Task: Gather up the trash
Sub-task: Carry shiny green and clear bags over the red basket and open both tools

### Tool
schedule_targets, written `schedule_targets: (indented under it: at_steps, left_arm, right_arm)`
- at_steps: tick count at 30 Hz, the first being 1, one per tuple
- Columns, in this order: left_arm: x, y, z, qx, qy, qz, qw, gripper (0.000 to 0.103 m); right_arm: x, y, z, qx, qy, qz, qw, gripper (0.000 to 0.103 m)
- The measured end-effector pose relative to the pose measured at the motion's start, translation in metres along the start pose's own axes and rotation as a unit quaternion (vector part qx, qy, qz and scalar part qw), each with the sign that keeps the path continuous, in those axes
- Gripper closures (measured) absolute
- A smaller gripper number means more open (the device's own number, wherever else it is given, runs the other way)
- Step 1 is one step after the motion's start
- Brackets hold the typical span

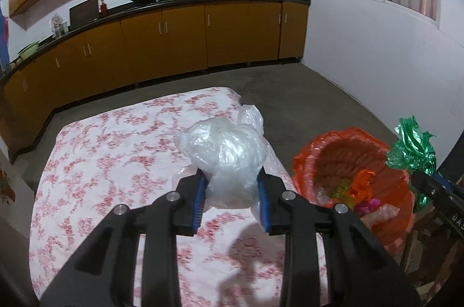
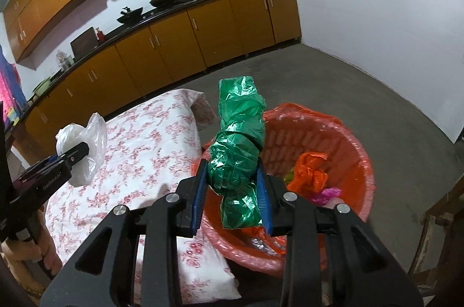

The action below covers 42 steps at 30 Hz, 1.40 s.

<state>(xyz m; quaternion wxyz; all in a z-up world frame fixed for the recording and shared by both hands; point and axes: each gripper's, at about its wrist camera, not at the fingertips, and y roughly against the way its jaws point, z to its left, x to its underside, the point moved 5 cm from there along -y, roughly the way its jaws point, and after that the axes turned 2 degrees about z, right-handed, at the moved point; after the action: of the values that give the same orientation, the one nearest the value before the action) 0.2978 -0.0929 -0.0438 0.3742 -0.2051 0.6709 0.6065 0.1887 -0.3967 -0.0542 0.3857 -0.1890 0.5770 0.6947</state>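
While left claw pinches clear bag, right claw pinches green bag, orange basket beside.

We carry two matching tools: the left gripper and the right gripper are both matte black plastic, each built from two angled arms with long cut-out slots. Round silver screw heads sit at the joints, four across each one. Our fingers are lined with ribbed blue pads on their inner faces. Seen from the side in the right wrist view, the left tool's black body bears small white lettering we cannot read surely, and the right tool's flank in the left wrist view shows pale letters too
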Motion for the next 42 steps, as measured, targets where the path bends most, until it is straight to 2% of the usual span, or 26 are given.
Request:
schedule_targets:
  at_steps: [14,26,29,32,34,38,42]
  left_arm:
    - [0.011,-0.009,-0.048,0.047,-0.019,0.015,0.9986,0.072]
    - [0.012,-0.012,-0.104,0.136,-0.033,0.019,0.9899,0.071]
    - [0.012,-0.015,-0.122,0.156,-0.044,0.024,0.9865,0.068]
    - [0.016,-0.022,-0.134,0.165,-0.053,0.032,0.9844,0.062]
    - [0.019,-0.027,-0.138,0.169,-0.053,0.040,0.9834,0.059]
    - [0.025,-0.037,-0.132,0.163,-0.047,0.053,0.9840,0.055]
    - [0.028,-0.038,-0.120,0.171,-0.027,0.058,0.9833,0.048]
  right_arm:
    - [0.008,0.004,-0.026,0.017,-0.020,0.005,1.000,0.071]
    - [0.000,0.015,-0.053,0.023,-0.041,-0.005,0.999,0.070]
    - [-0.003,0.017,-0.058,0.019,-0.046,-0.008,0.999,0.070]
    - [-0.006,0.018,-0.062,0.015,-0.052,-0.012,0.998,0.062]
    - [-0.006,0.019,-0.066,0.012,-0.059,-0.014,0.998,0.050]
    - [-0.004,0.024,-0.071,0.013,-0.067,-0.017,0.998,0.046]
    - [-0.003,0.032,-0.073,0.027,-0.068,-0.026,0.997,0.035]
